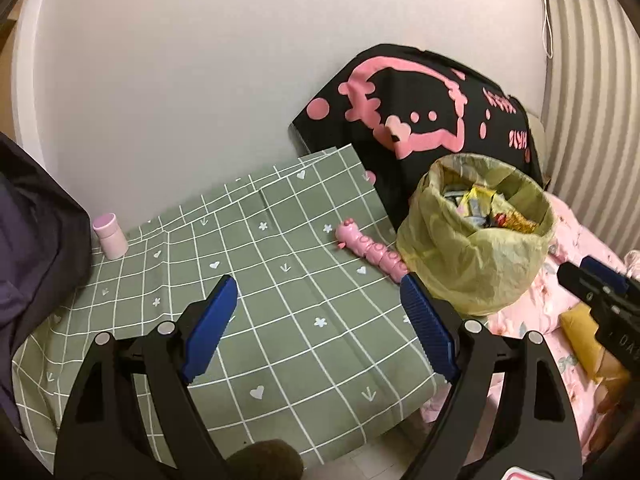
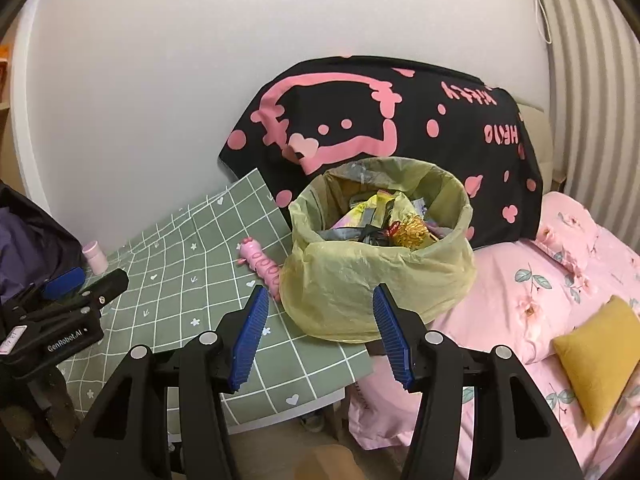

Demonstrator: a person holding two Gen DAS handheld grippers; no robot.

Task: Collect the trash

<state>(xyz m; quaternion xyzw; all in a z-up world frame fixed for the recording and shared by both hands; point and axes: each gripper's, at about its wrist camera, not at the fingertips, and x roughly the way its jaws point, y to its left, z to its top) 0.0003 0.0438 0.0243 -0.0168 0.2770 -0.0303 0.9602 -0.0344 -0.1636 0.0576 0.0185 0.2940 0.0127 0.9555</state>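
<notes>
Indoors, green checked tablecloth (image 1: 280, 320) against white wall (image 1: 180, 80), both tongs (image 1: 316, 292) (image 2: 320, 308) spread, empty.

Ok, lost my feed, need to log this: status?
Left gripper open, empty. Right gripper open, empty, facing trash bin. Bin lined, full of wrappers. Pink toy lies against the bin's left side.

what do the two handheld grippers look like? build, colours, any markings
Both match: black plastic scissor-style arms with silver pivot pins and blue ribbed pads. The left gripper shows white "GenRobot.AI" lettering and a small white label on its body in the right wrist view. The right gripper shows no lettering clear enough to read. No cables or sleeves visible.
</notes>
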